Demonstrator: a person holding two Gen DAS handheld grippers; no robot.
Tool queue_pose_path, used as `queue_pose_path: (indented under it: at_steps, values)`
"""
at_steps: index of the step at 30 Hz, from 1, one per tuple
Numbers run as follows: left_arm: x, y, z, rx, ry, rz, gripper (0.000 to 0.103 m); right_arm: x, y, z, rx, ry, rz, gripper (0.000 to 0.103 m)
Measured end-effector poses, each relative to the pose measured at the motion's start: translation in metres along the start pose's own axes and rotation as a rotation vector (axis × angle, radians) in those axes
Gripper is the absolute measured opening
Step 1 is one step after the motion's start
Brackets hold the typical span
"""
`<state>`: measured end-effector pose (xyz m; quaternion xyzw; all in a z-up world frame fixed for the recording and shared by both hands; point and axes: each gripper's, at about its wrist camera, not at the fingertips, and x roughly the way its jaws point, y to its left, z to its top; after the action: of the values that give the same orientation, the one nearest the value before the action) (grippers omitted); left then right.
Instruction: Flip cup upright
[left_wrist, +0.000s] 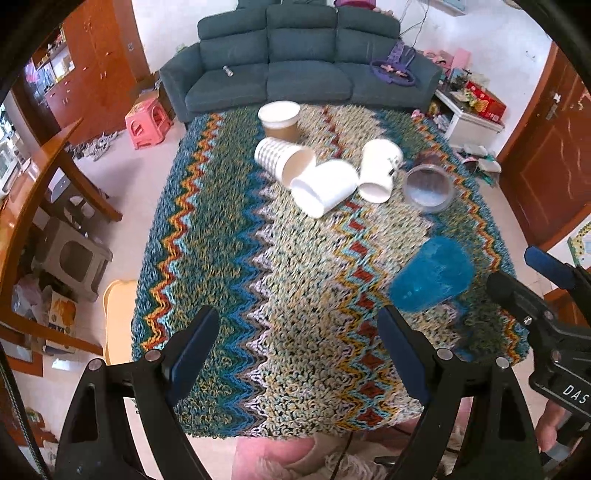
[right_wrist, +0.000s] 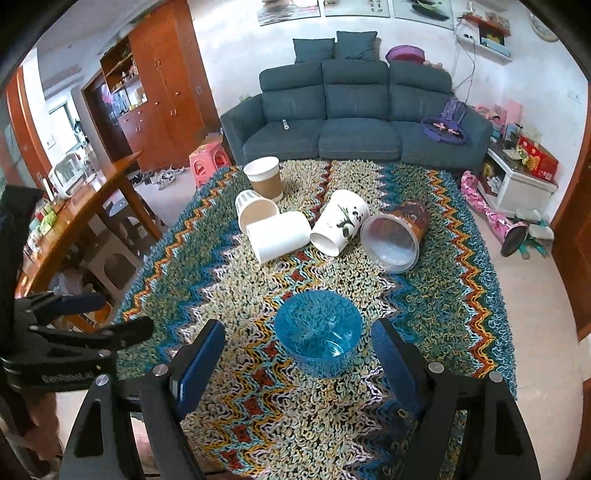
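Hovering over the zigzag-patterned worktop (left_wrist: 258, 258), the left tool (left_wrist: 297, 354) is holding its fingers spread on nothing, with the blue cup (left_wrist: 432, 275) lying tipped to its right and a cluster of fallen paper cups (left_wrist: 325, 186) lying well beyond the blue cup. Seen from the right wrist, the right tool (right_wrist: 299, 356) is gaping wide around the blue cup (right_wrist: 317, 332), touching neither side. Closing hard is likely risking a crushed thin wall, or the shaggy cover snagging the rim mid-flip.
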<state>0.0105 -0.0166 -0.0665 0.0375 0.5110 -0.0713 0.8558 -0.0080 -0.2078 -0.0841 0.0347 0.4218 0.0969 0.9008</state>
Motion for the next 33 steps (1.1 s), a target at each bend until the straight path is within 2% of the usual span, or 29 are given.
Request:
queue_pose_path:
  at_steps: [6, 9, 13, 18, 33]
  values:
    - [-0.024, -0.007, 0.018, -0.001, -0.014, 0.009, 0.089, -0.023, 0.002, 0.016, 0.021, 0.019, -0.042, 0.082]
    - [-0.036, -0.007, 0.025, -0.014, -0.014, -0.014, 0.089, -0.034, 0.002, 0.024, 0.037, 0.037, -0.080, 0.082]
    - [-0.050, -0.008, 0.029, -0.022, -0.046, -0.009, 0.089, -0.048, 0.001, 0.034, 0.065, 0.053, -0.098, 0.082]
    - [-0.058, -0.009, 0.033, -0.029, -0.067, 0.003, 0.089, -0.061, 0.003, 0.046, 0.057, 0.051, -0.173, 0.082]
    - [-0.065, -0.014, 0.036, -0.023, -0.073, 0.000, 0.089, -0.078, 0.006, 0.065, 0.050, 0.007, -0.203, 0.082]
